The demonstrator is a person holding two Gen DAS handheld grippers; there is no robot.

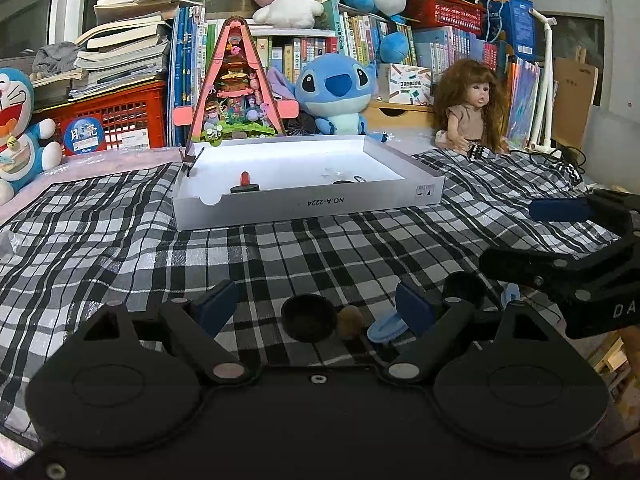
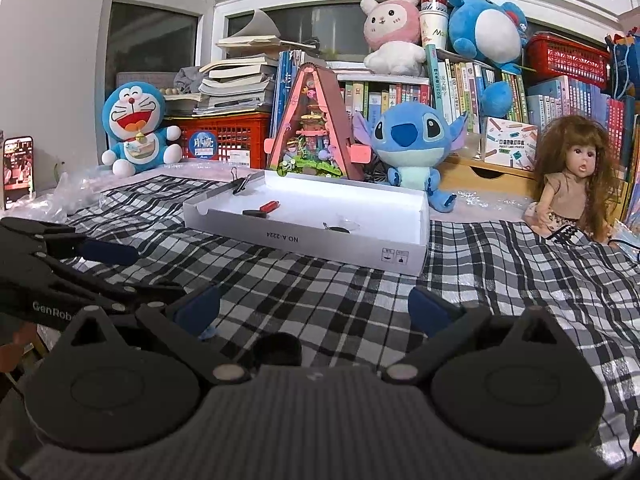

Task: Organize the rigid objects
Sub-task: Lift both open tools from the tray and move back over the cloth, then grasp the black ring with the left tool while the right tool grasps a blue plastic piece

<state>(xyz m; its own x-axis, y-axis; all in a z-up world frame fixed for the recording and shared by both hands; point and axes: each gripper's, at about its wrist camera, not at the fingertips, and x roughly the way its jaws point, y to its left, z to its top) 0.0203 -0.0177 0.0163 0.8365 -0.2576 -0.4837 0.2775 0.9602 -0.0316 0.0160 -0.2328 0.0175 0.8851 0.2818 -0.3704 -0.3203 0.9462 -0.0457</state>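
A white shallow box [image 1: 320, 204] lies on the checked cloth ahead, also in the right wrist view [image 2: 320, 240]. It holds a small red-handled tool [image 1: 244, 182] [image 2: 262, 209] and a dark clip [image 2: 335, 227]; a binder clip [image 2: 241, 184] grips its far left corner. My left gripper [image 1: 316, 306] is open, low over the cloth. Between its fingers lie a black round cap [image 1: 308, 317], a brown bit [image 1: 351, 321] and a light blue clip [image 1: 387, 327]. My right gripper [image 2: 316, 306] is open and empty, with a black cap [image 2: 278, 350] just under it.
Plush toys [image 1: 336, 92], a doll [image 1: 472, 108], a pink triangular model house [image 1: 236, 92], books and red crates [image 1: 116, 124] crowd the back. A phone [image 2: 18, 170] stands at the far left. Each gripper shows at the other's side [image 1: 576, 276] [image 2: 60, 272].
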